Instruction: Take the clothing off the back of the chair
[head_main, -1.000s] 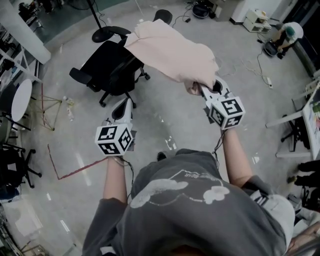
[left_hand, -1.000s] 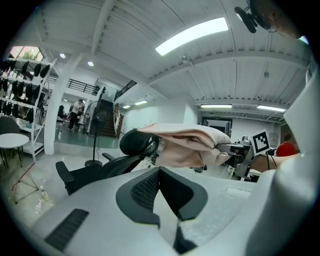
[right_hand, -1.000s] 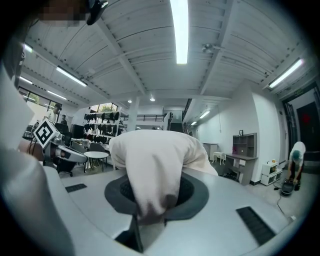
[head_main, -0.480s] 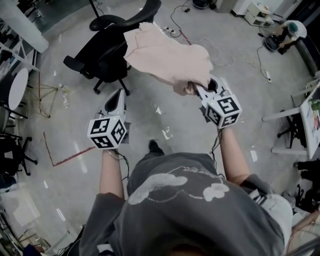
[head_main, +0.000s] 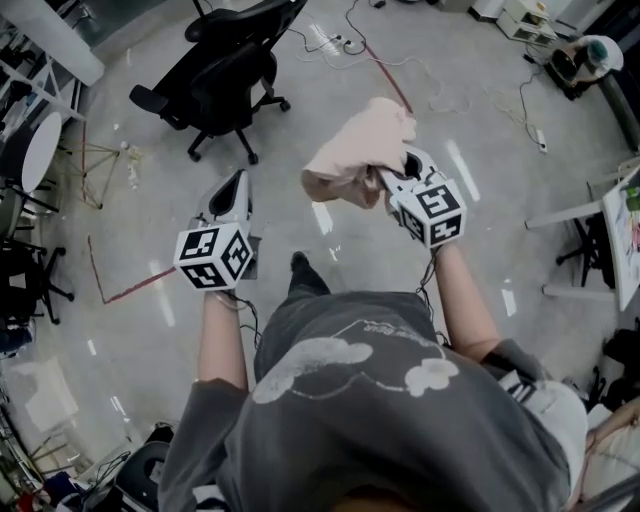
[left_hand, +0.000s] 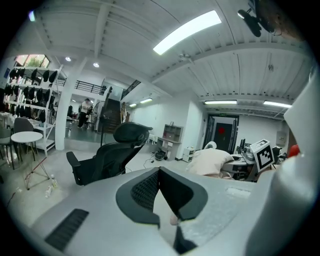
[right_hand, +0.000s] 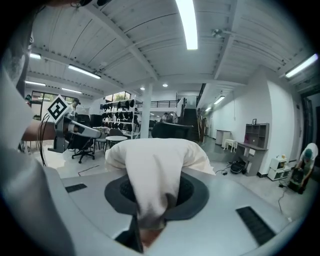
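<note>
Two grippers are held out in front of a person in a grey shirt (head_main: 360, 400), above a glossy grey floor (head_main: 120, 340). The right gripper (head_main: 386, 180) is clamped on the clothing (head_main: 358, 150), a pale pink garment that is bunched into a loose bundle at the jaws and carried in the air, clear of the floor. In the right gripper view a fold of the fabric is seen pinched between the two dark pads, with the rest heaped over the top of them. The left gripper (head_main: 238, 180) is held to the left of the bundle and slightly nearer, well apart from it. Its jaws are closed tip to tip and nothing is gripped between them, as is shown in the left gripper view. The chair (head_main: 222, 62), a black office chair on castors, is found at the far left, well apart from the garment and from both grippers. A red cable (head_main: 385, 78) is laid across the floor on the far side of the bundle, and a round white table (head_main: 38, 172) is placed at the left edge.
</note>
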